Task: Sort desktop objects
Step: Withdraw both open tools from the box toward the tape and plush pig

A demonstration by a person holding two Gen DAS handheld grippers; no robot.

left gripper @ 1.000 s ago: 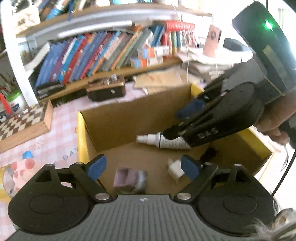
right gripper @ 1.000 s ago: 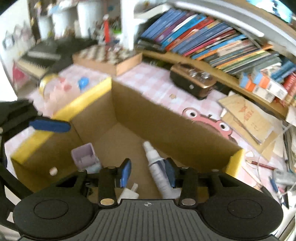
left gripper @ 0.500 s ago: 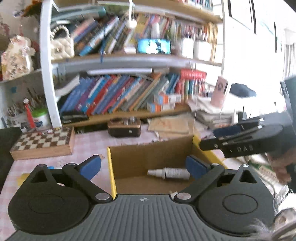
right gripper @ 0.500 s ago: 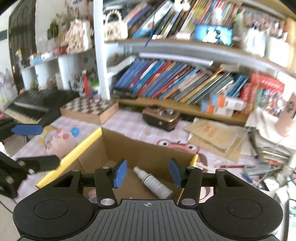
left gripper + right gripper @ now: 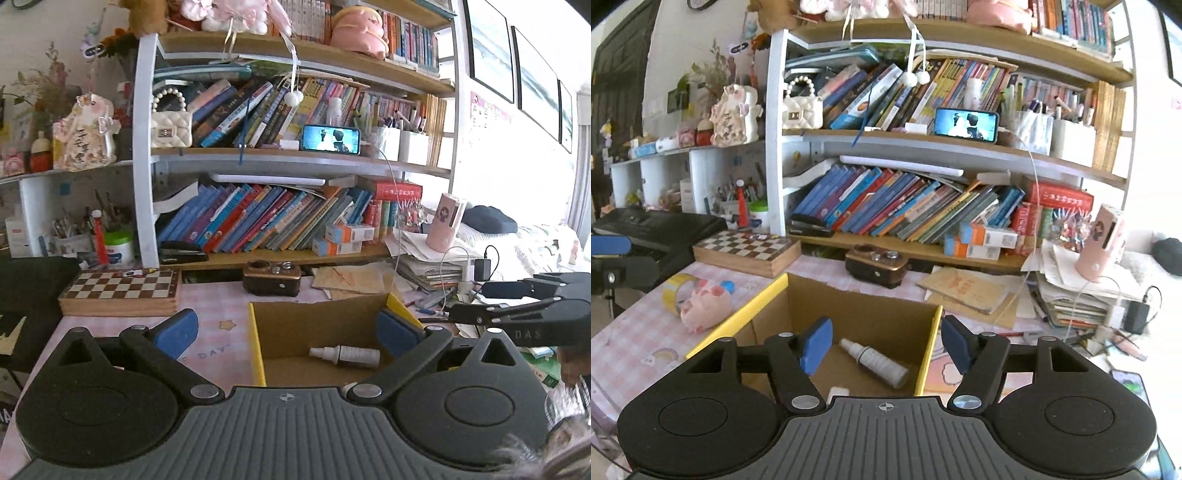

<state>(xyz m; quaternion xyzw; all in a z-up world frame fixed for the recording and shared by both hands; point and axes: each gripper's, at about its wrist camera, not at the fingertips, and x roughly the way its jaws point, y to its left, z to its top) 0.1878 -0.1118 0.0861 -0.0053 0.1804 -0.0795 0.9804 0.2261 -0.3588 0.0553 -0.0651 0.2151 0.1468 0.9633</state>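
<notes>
You held both grippers above the near edge of the cardboard box w/ yellow rim, on the pink checked desk. Your left gripper had its blue pads spread very wide and the jaws were opening a bit more; nothing between them, nothing gripped. Your right gripper was partway apart, jaws opening too, pads clear of everything; the box's right wall sat just inside its right pad in the view, not touched. Spray bottle lay on its side on the box floor, nozzle toward the back-left, body angled to front-right, apart from both grippers. A small white item lay near the box's front edge, mostly hidden behind the right gripper body; couldn't tell what it was. Outside the box, left of it: pink pig toy and yellow tape roll touching or just beside each other, can't say which. Wooden chess box behind them, brown radio-like box behind the cardboard box, both by the foot of the bookshelf. Right of the box: paper pad, then stacked papers w/ pink cup on top. In the left view your right gripper showed at far right edge, over the clutter beside the box.
</notes>
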